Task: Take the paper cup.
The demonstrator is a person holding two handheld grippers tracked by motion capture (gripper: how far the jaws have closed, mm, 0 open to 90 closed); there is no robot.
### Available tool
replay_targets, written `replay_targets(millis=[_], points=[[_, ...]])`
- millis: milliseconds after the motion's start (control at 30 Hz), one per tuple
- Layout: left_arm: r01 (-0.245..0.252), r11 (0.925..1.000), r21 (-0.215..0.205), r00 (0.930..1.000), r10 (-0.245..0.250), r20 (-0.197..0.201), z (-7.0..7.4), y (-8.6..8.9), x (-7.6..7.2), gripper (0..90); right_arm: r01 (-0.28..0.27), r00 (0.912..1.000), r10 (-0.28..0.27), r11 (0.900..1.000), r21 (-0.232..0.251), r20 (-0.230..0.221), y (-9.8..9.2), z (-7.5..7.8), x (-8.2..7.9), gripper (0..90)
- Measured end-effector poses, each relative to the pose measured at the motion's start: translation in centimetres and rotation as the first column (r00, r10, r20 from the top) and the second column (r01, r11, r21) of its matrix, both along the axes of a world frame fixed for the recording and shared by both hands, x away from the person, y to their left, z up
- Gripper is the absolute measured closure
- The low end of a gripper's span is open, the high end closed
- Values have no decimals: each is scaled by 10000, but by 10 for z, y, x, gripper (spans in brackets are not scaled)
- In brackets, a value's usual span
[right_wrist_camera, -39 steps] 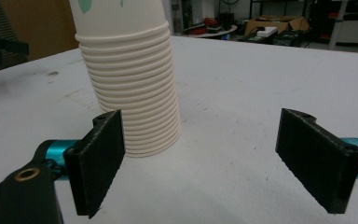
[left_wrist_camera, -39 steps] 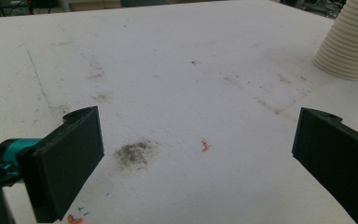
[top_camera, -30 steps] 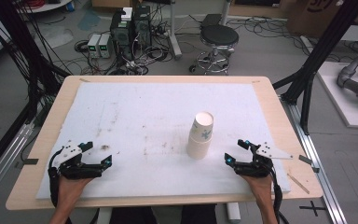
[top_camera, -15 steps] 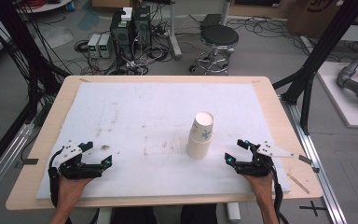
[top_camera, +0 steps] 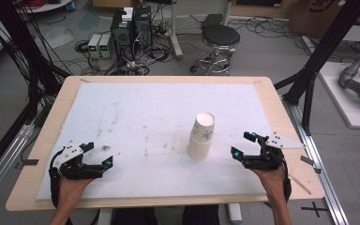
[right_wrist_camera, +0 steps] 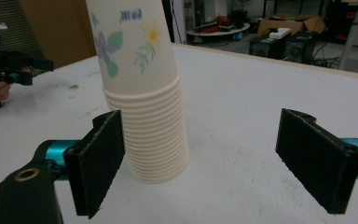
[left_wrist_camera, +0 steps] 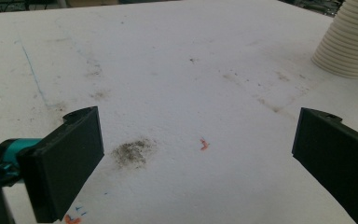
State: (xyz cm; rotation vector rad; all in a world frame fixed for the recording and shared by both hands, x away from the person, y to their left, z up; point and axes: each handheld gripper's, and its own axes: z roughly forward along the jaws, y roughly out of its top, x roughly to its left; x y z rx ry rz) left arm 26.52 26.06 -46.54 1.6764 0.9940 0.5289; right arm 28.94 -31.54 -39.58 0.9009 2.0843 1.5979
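Note:
A tall stack of white paper cups with a flower print stands upright on the white table cover, right of centre. In the right gripper view the stack rises just beyond the left jaw. My right gripper rests open near the front right edge, a short way right of the cups, with nothing between its jaws. My left gripper sits open at the front left, far from the cups, and holds nothing. The stack's ribbed base shows at the top right of the left gripper view.
The white foam cover carries dirt smudges and a small red mark. Bare wooden table rim runs around it. Beyond the far edge stand a stool and computer boxes with cables on the floor.

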Motion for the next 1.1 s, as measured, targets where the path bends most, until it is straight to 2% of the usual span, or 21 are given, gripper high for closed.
replay_targets(millis=[300,400,433,500,567,667,700,733,800,867,900,967,1000,1033,1067,1100], points=[[36,10000,4,10000,-36,-33,0,0,0,19,-472,9989,474,9982,-375,62,10,50,8,156],[57,10000,7,10000,-57,-47,0,0,1,19,-563,9984,567,9971,-516,63,14,63,11,155],[57,10000,7,10000,-57,-47,0,0,1,19,-563,9984,567,9971,-516,63,14,63,11,155],[72,10000,-6,9999,-72,-90,0,0,1,19,-747,9972,746,9947,-704,-41,18,74,15,156],[71,10000,-22,9999,-71,-95,0,0,1,19,-848,9964,844,9929,-837,-82,20,78,17,156],[84,10000,-11,9999,-84,-105,0,0,1,19,-1276,9916,1239,9837,-1266,-367,32,97,25,155],[83,10000,-22,9999,-83,-101,0,0,1,19,-1276,9916,1239,9837,-1266,-367,32,97,25,155],[102,9999,-22,9999,-102,-105,0,0,1,19,-1482,9884,1407,9764,-1568,-578,38,106,31,156],[106,9999,-30,9999,-106,-100,0,0,1,19,-1695,9842,1562,9671,-1898,-830,46,114,36,156],[123,9999,-24,9999,-123,-120,0,0,1,19,-1866,9803,1673,9589,-2140,-1051,52,120,41,156],[127,9999,-17,9999,-127,-116,0,0,1,19,-1866,9803,1673,9589,-2140,-1051,52,120,41,156],[175,9998,23,9997,-175,-140,0,0,2,19,-2151,9733,1864,9446,-2480,-1343,61,126,48,156],[175,9998,23,9997,-175,-140,0,0,2,19,-2151,9733,1864,9446,-2480,-1343,61,126,48,156],[170,9999,7,9997,-169,-158,0,0,2,19,-2265,9702,1932,9374,-2645,-1460,64,127,50,156],[177,9998,11,9997,-177,-182,0,0,2,19,-2430,9655,1991,9206,-3058,-1678,71,130,55,156],[177,9998,11,9997,-177,-182,0,0,2,19,-2540,9620,2037,9122,-3216,-1818,75,131,57,156]])
